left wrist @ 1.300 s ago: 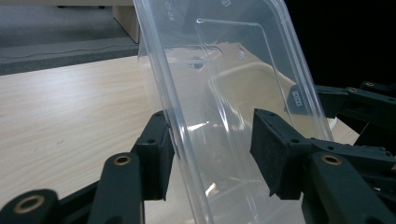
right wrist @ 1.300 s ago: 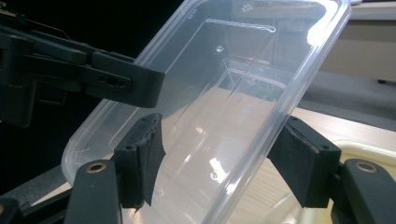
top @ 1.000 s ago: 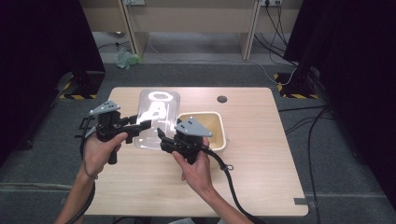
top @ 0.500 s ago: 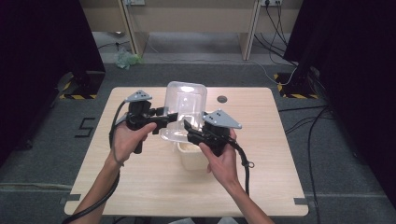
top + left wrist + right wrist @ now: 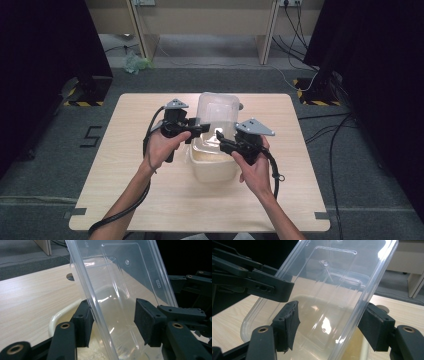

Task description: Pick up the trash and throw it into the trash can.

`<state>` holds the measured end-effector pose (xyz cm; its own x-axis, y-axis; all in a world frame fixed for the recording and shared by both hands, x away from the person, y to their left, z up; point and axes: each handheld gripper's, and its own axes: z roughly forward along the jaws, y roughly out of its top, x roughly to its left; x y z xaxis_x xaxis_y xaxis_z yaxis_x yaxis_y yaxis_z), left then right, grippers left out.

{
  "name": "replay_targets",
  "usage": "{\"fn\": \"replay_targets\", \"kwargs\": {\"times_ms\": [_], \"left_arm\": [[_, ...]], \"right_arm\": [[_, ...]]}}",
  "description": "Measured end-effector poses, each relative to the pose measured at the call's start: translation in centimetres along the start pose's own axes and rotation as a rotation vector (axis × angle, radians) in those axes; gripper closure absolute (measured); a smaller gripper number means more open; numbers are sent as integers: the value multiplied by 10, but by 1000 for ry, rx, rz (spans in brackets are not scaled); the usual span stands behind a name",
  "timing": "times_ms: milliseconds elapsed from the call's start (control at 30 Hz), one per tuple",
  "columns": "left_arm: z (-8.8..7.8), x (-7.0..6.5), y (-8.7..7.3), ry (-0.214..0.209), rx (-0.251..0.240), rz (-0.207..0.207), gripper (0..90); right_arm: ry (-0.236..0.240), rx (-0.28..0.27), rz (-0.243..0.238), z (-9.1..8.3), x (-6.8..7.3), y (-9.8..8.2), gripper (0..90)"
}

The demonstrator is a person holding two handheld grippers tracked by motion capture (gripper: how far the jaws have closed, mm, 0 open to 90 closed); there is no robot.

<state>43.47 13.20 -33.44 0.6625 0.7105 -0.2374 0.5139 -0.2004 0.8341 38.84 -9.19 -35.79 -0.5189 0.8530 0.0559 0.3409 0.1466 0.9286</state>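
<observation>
High view: both hands over the wooden desk (image 5: 125, 175), left tongs (image 5: 199, 128) and right tongs (image 5: 222, 141) meet at a clear plastic lid (image 5: 216, 112) tilted above an open cream container (image 5: 212, 167) mid-desk. Left gripper view: left tongs (image 5: 113, 320) straddle the lid (image 5: 125, 277) edge; left pad touches it, right pad stands off, so grip unclear. Right gripper view: right tongs (image 5: 329, 327) straddle the lid (image 5: 332, 287); can't tell if clamped.
</observation>
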Motion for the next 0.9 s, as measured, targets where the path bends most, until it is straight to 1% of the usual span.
{"fn": "replay_targets", "kwargs": {"times_ms": [33, 67, 100, 233, 300, 367, 400, 433, 467, 500, 533, 567, 600, 633, 667, 733, 767, 800, 867, 900], "left_arm": [[6, 2, -2, 0, 9, -7, 489], [6, 2, -2, 0, 9, -7, 489], [11, 5, -4, 2, 15, -15, 489], [17, 9, -9, 9, 28, -17, 490], [21, 12, -12, 10, 41, -15, 490], [23, 13, -14, 2, 41, -17, 495], [23, 13, -15, 8, 42, -11, 495], [22, 11, -16, 15, 47, 6, 486], [22, 11, -16, 15, 47, 6, 475], [21, 11, -16, 15, 53, 13, 466], [19, 10, -18, 7, 53, 11, 458], [18, 9, -19, 4, 53, 11, 451], [18, 9, -19, 4, 53, 11, 439], [16, 8, -20, 3, 48, 10, 422], [14, 8, -20, 4, 48, 13, 409], [12, 8, -21, 4, 45, 13, 390], [7, 8, -22, 4, 44, 15, 376], [7, 8, -22, 4, 44, 15, 366], [3, 9, -22, 3, 42, 11, 356], [-1, 10, -23, 2, 39, 8, 346]], "right_arm": [[-2, 8, -1, 1, -1, -2, 350], [-2, 8, -1, 1, -1, -2, 350], [-4, 21, -4, 6, -4, -6, 350], [1, 38, -7, 12, -7, -11, 353], [4, 52, -7, 16, -9, -14, 354], [4, 62, -9, 19, -10, -17, 362], [1, 65, -16, 19, -11, -18, 371], [12, 72, -15, 20, -11, -20, 373], [12, 72, -15, 20, -11, -20, 373], [26, 93, -24, 20, -12, -23, 374], [33, 97, -23, 20, -12, -25, 373], [44, 94, -13, 18, -13, -26, 372], [44, 94, -13, 18, -13, -26, 372], [64, 81, 3, 15, -14, -27, 353], [73, 76, 11, 12, -14, -28, 332], [79, 71, 9, 10, -15, -28, 318], [92, 63, 18, 6, -16, -27, 291], [92, 63, 18, 6, -16, -27, 291], [117, 44, 45, 1, -18, -25, 272], [118, 31, 49, -3, -20, -23, 272]]}}
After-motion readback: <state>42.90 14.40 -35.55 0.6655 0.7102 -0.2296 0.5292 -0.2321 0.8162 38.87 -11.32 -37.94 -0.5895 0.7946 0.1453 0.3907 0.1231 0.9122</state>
